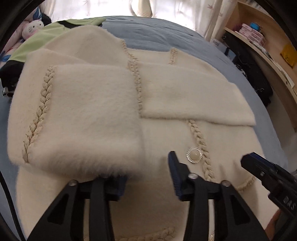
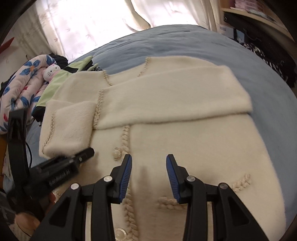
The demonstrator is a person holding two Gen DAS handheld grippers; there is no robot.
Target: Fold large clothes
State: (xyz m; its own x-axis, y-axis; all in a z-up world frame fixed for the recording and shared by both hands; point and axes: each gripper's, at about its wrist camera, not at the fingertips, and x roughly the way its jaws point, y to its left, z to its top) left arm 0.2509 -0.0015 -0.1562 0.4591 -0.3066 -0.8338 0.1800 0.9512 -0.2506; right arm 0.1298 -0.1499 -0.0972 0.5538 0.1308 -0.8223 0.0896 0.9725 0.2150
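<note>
Both sleeves are in, so with my left tool (image 1: 148, 178) and right tool (image 2: 149, 174) both open and empty, I'd grab the cream cardigan (image 2: 185, 133) hem evenly and fold up.

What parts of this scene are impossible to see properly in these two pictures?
- Left wrist view: the left hand-held gripper has one fingertip buried under the folded sleeve.
- Both views: the cream cardigan has its hem cut off by the bottom edge.
- Right wrist view: shelf items too small, cropped.
</note>
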